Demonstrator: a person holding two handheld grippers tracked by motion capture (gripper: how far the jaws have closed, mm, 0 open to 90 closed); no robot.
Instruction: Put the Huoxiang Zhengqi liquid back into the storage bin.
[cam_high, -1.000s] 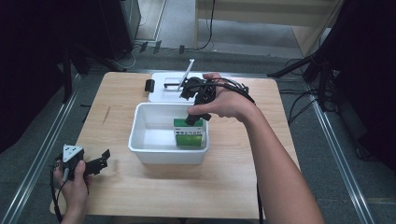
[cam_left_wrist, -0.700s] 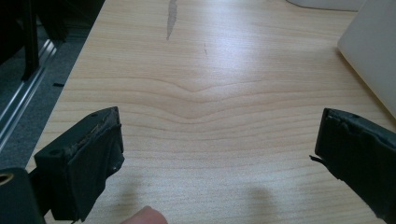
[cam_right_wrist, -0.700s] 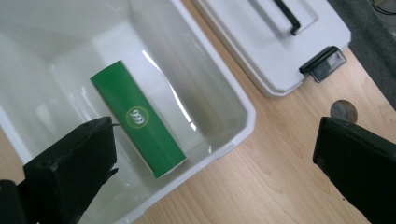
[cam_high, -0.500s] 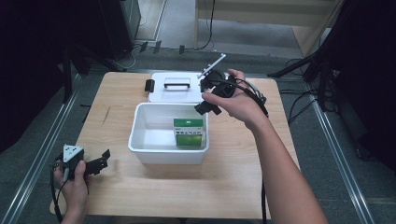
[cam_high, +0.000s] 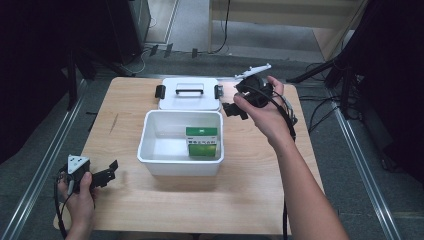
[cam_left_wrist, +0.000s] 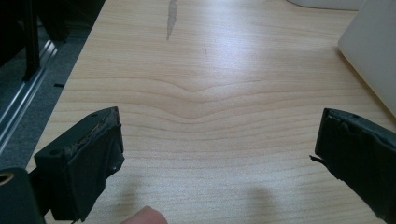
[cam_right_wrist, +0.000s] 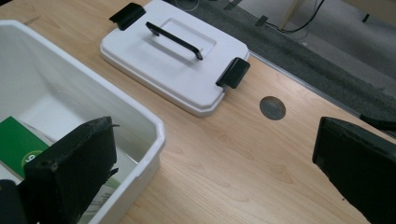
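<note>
The green box (cam_high: 202, 141) lies inside the white bin (cam_high: 181, 170), against its right wall, and the white lid (cam_high: 189, 100) with its black handle lies flat on the desk (cam_high: 250, 190) just behind the bin, not on it. The step in hand looks like the changeover from packing to closing: the right tongs (cam_high: 235, 110) hang above the desk beside the bin's far right corner, jaws wide apart with nothing between them, pointed toward the lid. The next move probably calls for swinging left over the lid and closing on the handle or a rim, then lifting it clear of the bin's back wall before lowering it square. The left tongs (cam_high: 107, 172) rest low near the desk's front left corner, also spread wide and empty, well apart from the bin. Room is generous in front of and right of the bin; behind the lid the desk's edge is close, so there is little room there.
</note>
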